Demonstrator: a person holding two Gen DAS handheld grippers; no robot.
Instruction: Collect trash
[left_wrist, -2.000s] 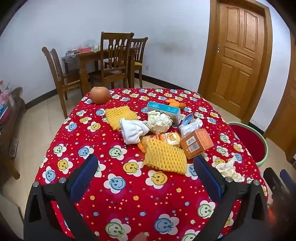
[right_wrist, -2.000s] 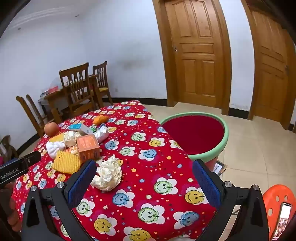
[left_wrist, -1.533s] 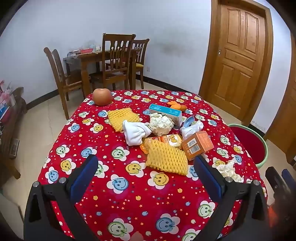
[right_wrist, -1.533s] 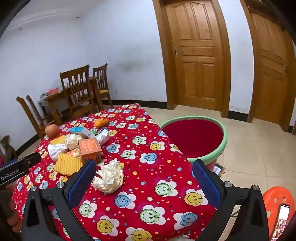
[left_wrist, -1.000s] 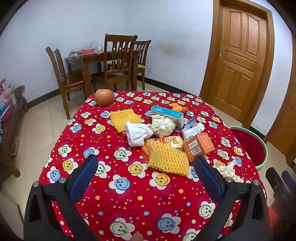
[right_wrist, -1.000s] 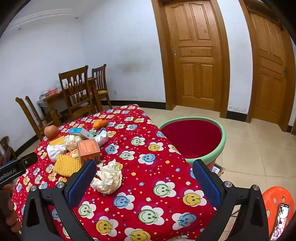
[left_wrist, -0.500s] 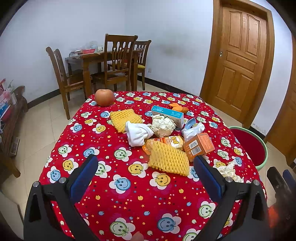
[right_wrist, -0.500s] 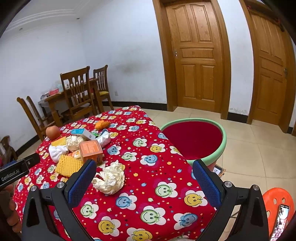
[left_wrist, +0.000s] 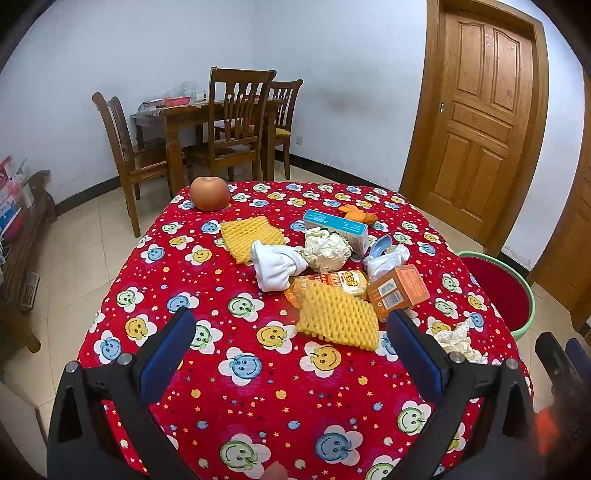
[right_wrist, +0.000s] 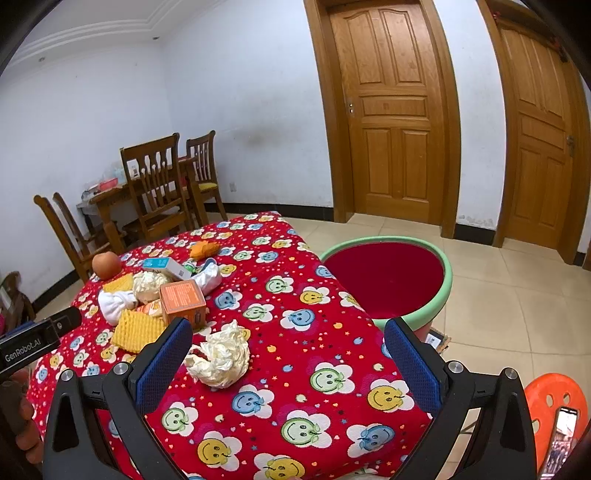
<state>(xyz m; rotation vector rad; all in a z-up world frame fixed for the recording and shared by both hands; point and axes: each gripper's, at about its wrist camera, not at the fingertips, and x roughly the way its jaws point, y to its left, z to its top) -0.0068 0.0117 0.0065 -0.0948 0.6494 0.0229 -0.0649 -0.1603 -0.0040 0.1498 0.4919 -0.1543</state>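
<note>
Both grippers barely shifted, jaws wide, trash untouched

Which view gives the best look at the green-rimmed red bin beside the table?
The right wrist view. There the bin shows whole: its full green rim and red inside, standing on the floor just past the table edge. In the left wrist view only part of it shows, cut off by the table's far right corner.
</note>
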